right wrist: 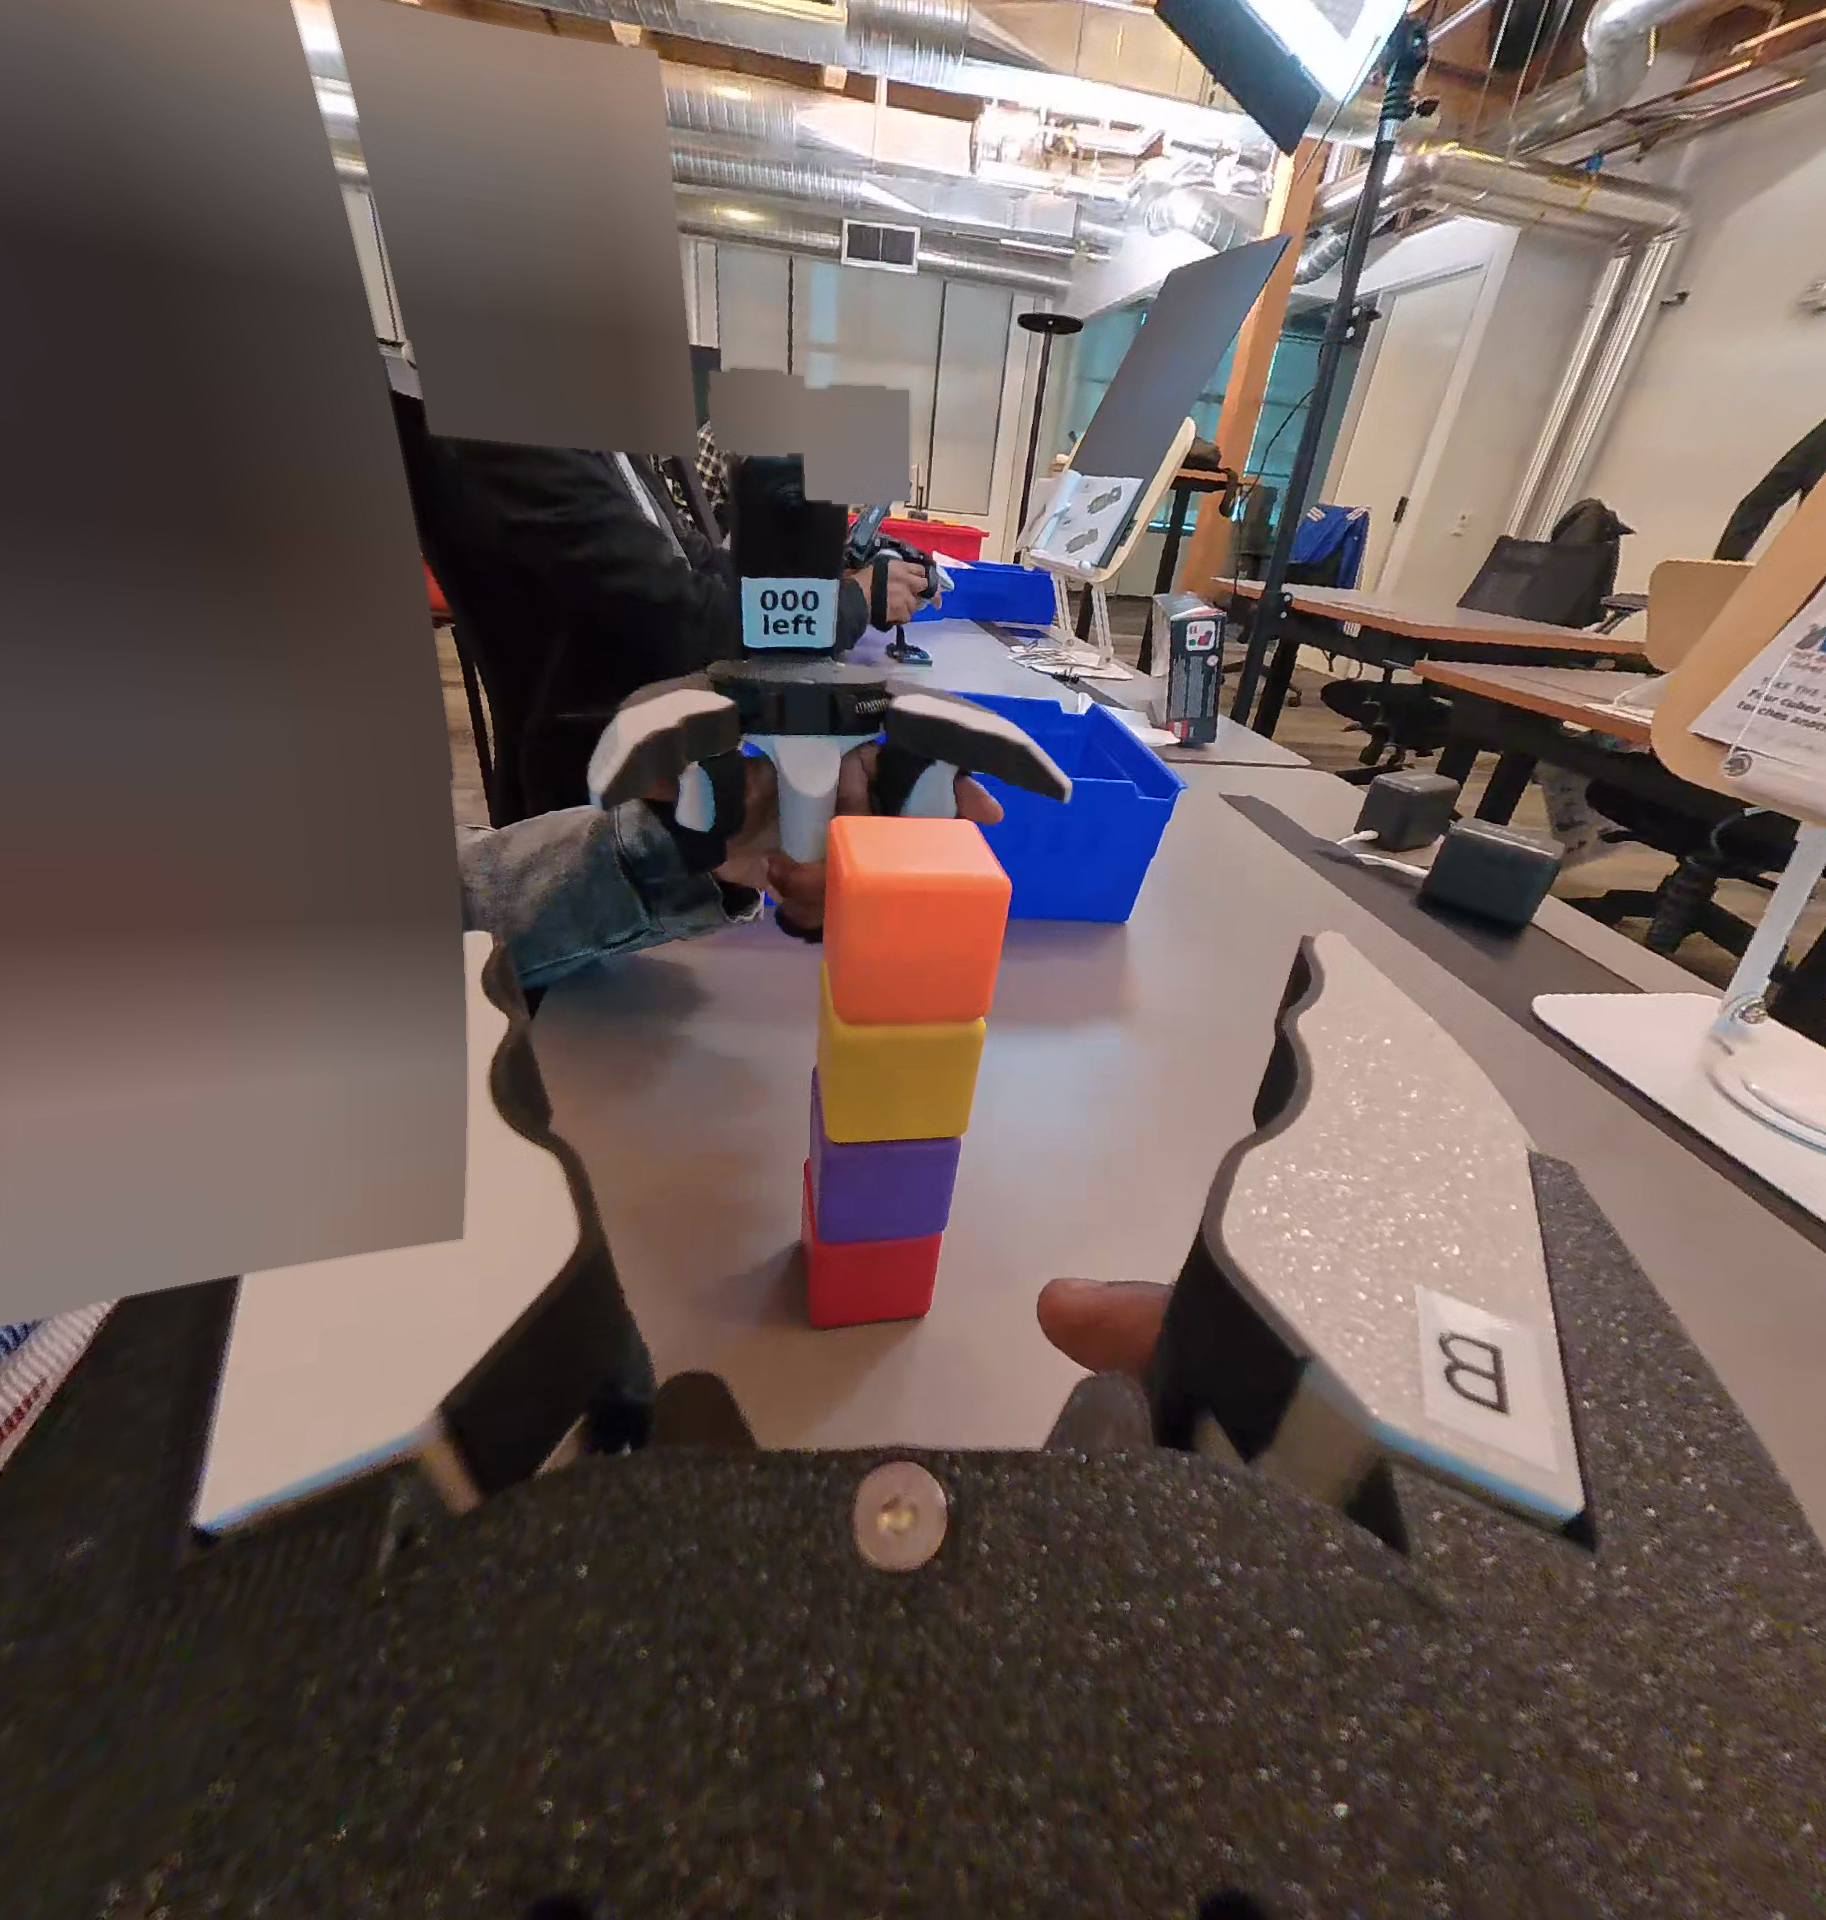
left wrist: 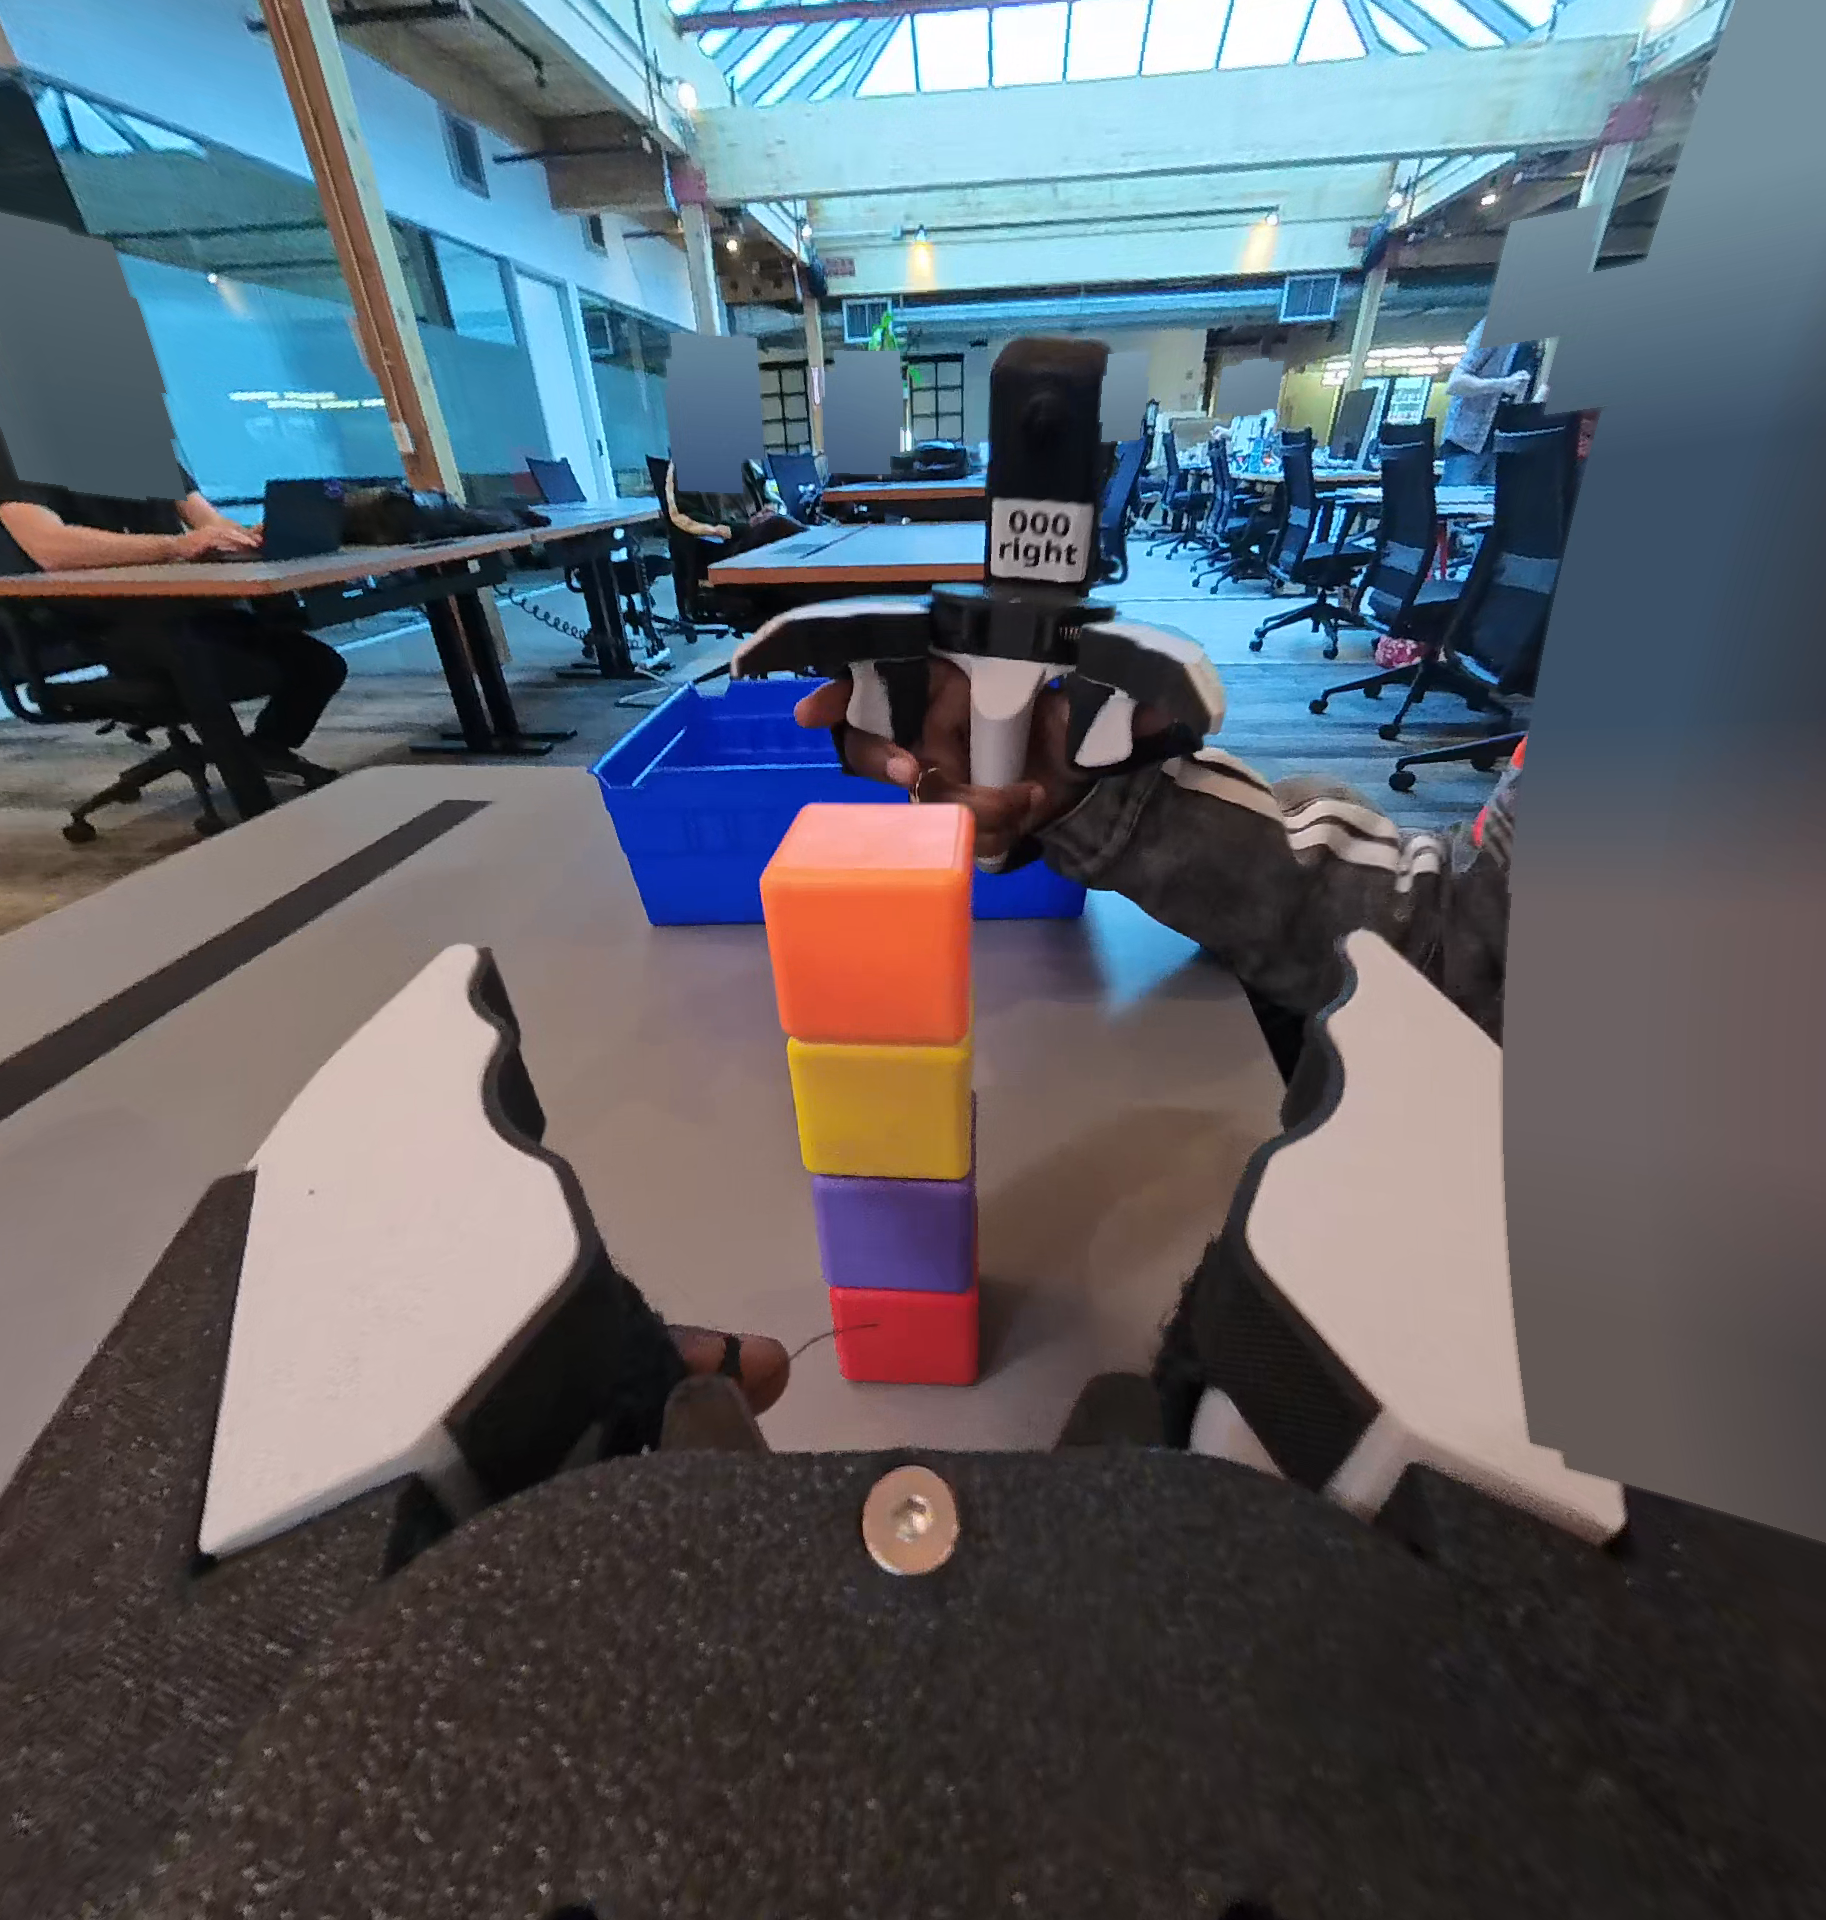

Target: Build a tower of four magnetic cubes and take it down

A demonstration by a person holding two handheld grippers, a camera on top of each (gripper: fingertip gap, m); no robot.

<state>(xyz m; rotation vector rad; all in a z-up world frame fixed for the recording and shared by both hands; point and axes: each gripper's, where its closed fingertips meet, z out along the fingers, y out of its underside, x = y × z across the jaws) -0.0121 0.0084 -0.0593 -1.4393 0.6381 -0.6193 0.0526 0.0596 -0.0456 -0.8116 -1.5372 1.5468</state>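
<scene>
Risk lay in the tower itself, judged from the left wrist view: orange cube (left wrist: 867,925) sat on yellow cube (left wrist: 881,1107), purple cube (left wrist: 896,1231) and red cube (left wrist: 906,1333), each slightly offset, so a sideways knock from a finger could topple the stack across the grey table (left wrist: 265,1039); the left gripper (left wrist: 888,1049) stood released, its white fingers (left wrist: 400,1195) wide on either side, touching nothing; the blue bin (left wrist: 680,821) lay beyond. From the right wrist view, the right gripper (right wrist: 888,1039) was likewise spread and empty, level with the tower's near side; the left one faced it from the far side, held low over the table.
</scene>
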